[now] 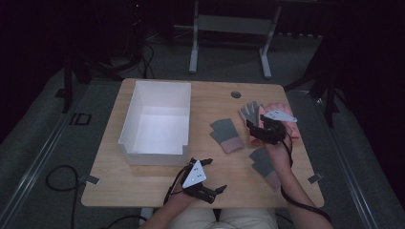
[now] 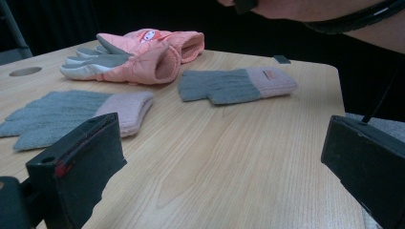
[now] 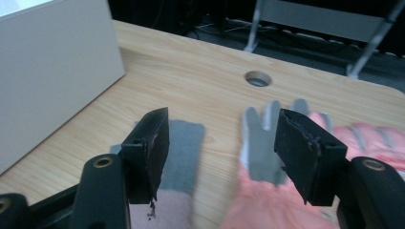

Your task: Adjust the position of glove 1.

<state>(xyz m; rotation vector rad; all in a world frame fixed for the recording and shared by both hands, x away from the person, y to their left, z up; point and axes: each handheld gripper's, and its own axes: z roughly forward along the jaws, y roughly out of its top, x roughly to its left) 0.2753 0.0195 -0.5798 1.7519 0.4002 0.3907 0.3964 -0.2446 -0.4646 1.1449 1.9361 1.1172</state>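
While your right gripper [image 1: 261, 130] hovers, jaws apart, over pink glove [image 3: 267, 210] at table's [image 1: 157, 183] right side, lower onto cuff, close firmly; left gripper [image 1: 210, 176] idle near front edge, jaws apart; box [image 1: 143, 151] waits left

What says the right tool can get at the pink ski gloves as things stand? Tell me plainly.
Probably yes. The right tool is open and hangs just above the pink ski gloves, with nothing between its jaws and them. The grey knit glove lies beside them, apart, so the way down looks free.
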